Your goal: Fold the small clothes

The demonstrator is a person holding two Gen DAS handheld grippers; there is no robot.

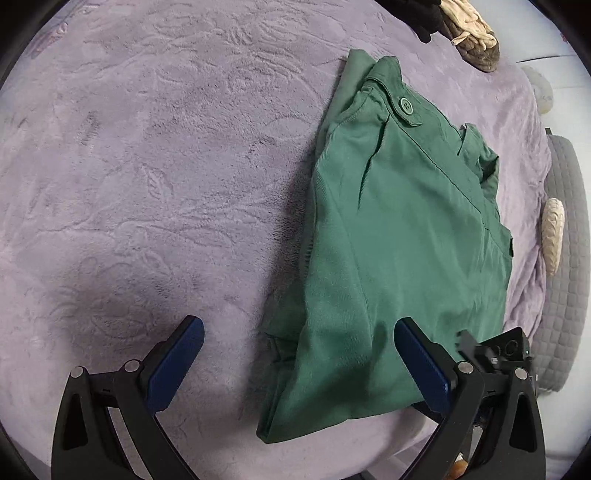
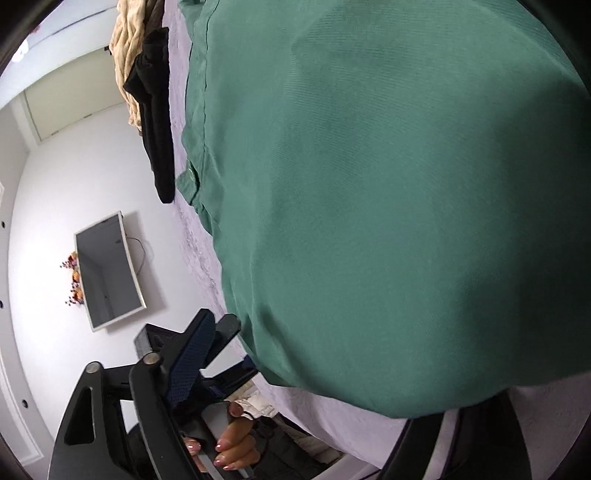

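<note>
Green shorts with a button tab (image 1: 406, 229) lie folded lengthwise on the purple bedspread (image 1: 147, 166), running from near to far right of centre. My left gripper (image 1: 299, 339) is open just above their near end; its right finger (image 1: 421, 365) is over the cloth, its left finger (image 1: 177, 362) over bare bedspread. In the right wrist view the green shorts (image 2: 388, 184) fill most of the frame, very close to the lens. My right gripper is wide open: the left finger (image 2: 192, 362) shows, the right one is hidden under the cloth.
A pile of beige and black clothes (image 1: 461, 29) lies at the far edge of the bed, also in the right wrist view (image 2: 147, 92). A grey quilted cushion (image 1: 565, 258) lies at the bed's right side. A wall TV (image 2: 107, 269) hangs beyond.
</note>
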